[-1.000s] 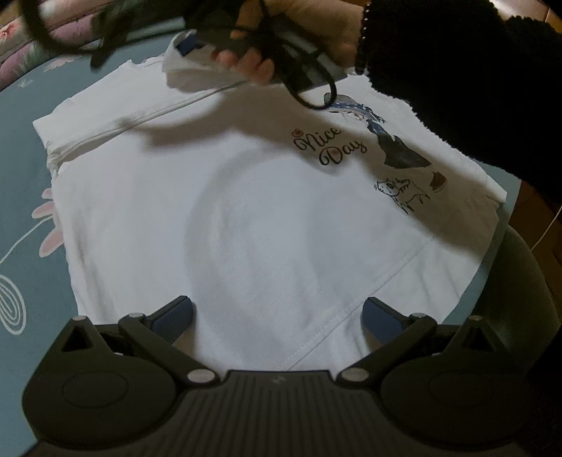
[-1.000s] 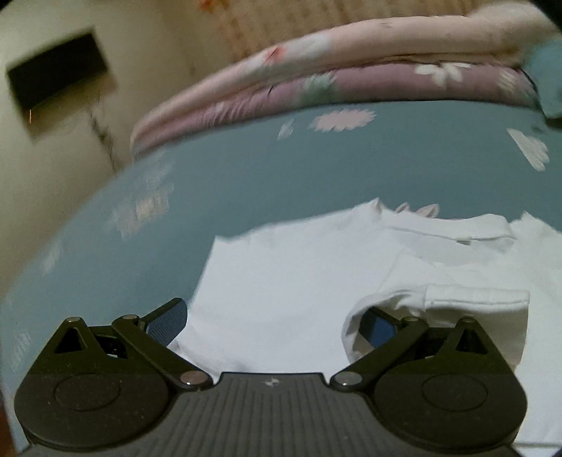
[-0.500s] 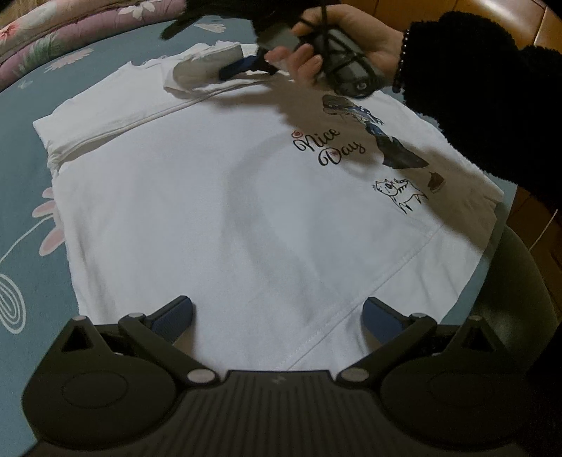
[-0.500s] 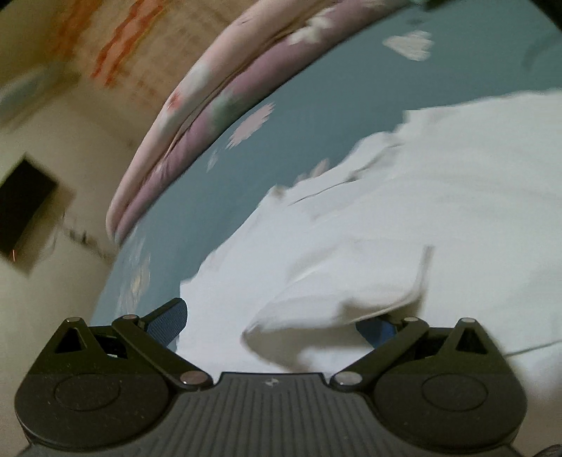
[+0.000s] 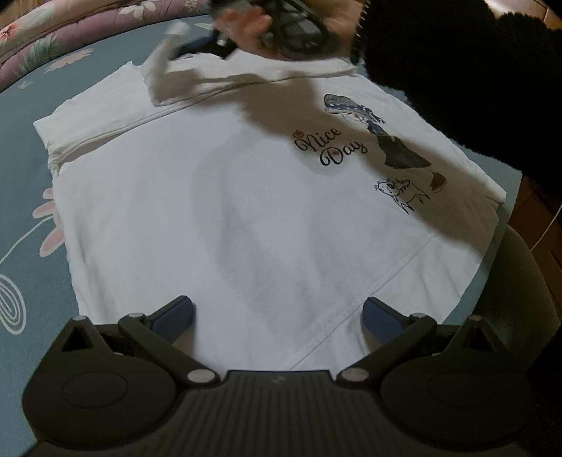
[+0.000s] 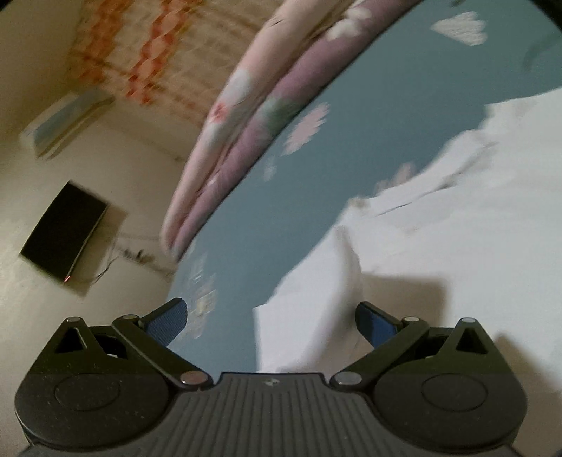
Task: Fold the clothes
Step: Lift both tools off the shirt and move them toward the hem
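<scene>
White tee [image 5: 246, 218] lies flat, print side up, on teal floral bedspread [image 5: 21, 147]; "Nice Day" print [image 5: 330, 147] twd R side of the L wrist view. Hem nearest the L gripper [image 5: 277, 316].

L gripper: jaws spread wide, nothing betw. them, hovering over the hem seam [image 5: 368, 284].

R gripper [image 6: 270, 316]: jaws look wide apart in own view. A raised flap of sleeve [image 6: 340, 281] stands betw. the pads, but can't tell if either pad touches it; motion blur heavy. In the L view the R hand [image 5: 291, 24] is at the far edge by the collar/shoulder, sleeve flap [image 5: 165, 56] lifted beside it.

Step in hand, by my read: sleeve fold-in at far side.

How to do well:
- Lay sleeve inward so its edge runs parallel w/ side seam; no bunching at the shoulder.
- If flap is loose, let it settle before pressing flat.
- L gripper could pin the hem so the body doesn't drag.
- Keep the body smooth.

Risk: sleeve flops back, crease goes crooked.
</scene>
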Demonstrator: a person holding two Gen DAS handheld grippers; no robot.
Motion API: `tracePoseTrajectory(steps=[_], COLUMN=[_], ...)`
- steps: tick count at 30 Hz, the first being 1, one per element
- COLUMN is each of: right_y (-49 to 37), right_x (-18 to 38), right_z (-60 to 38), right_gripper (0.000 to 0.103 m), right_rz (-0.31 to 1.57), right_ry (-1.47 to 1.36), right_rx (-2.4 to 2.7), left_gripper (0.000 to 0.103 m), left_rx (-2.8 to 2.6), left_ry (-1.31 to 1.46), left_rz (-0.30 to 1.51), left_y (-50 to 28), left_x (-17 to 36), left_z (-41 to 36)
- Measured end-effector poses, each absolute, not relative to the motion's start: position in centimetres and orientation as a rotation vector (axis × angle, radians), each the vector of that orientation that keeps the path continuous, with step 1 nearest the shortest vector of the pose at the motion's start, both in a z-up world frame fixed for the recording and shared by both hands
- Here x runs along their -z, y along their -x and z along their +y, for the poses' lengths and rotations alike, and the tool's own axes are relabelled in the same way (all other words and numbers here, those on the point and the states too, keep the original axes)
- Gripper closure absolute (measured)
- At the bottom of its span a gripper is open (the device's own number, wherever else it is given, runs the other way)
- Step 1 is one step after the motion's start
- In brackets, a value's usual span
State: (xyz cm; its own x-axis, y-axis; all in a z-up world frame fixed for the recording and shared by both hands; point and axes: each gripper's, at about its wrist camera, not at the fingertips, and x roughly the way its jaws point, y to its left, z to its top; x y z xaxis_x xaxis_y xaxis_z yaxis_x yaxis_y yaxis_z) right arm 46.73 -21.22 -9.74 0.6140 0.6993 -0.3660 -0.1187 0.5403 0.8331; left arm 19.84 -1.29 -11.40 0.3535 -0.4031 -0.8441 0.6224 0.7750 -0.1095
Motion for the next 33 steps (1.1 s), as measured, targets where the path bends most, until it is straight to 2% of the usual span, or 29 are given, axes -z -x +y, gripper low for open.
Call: tracePoseTrajectory(steps=[8,13,17,23,26,33], right_y=[-46.0,-44.0,-41.2,-38.3,-36.4,-35.2], right_x=[7.6,7.2,7.0,10.7,12.6,11.7], right_z=[-19.9,-25.0,-29.3,-32.7,-32.5,-31.0], right_gripper=[0.000,0.000,0.000,0.000,0.000,0.000], right_rz=[0.763,0.737,0.730,0.775,0.725,0.670], right_ry=[-0.743,-0.681,-0.480,-0.239,-0.145,0.015], right_rx=[-0.608,-0.457,-0.240,-0.121,-0.149,-0.053], left_gripper=[0.001,0.001,0.001,0.001,0.001,0.001], left_rx=[0.670,0.667,0.661,0.628,0.616,0.616], left_ry=[-0.249,-0.256,-0.261,-0.283,-0.295,-0.453], left_rz=[1.011,1.011,1.015,1.022,1.018,0.961], left_y=[-19.8,-19.8,-20.0,-20.7,-21.0,-24.9], left_x=[11.4,11.4,11.4,11.1,10.6,8.4], left_z=[-1.2,-1.1,-1.2,-1.6,-1.6,-2.6])
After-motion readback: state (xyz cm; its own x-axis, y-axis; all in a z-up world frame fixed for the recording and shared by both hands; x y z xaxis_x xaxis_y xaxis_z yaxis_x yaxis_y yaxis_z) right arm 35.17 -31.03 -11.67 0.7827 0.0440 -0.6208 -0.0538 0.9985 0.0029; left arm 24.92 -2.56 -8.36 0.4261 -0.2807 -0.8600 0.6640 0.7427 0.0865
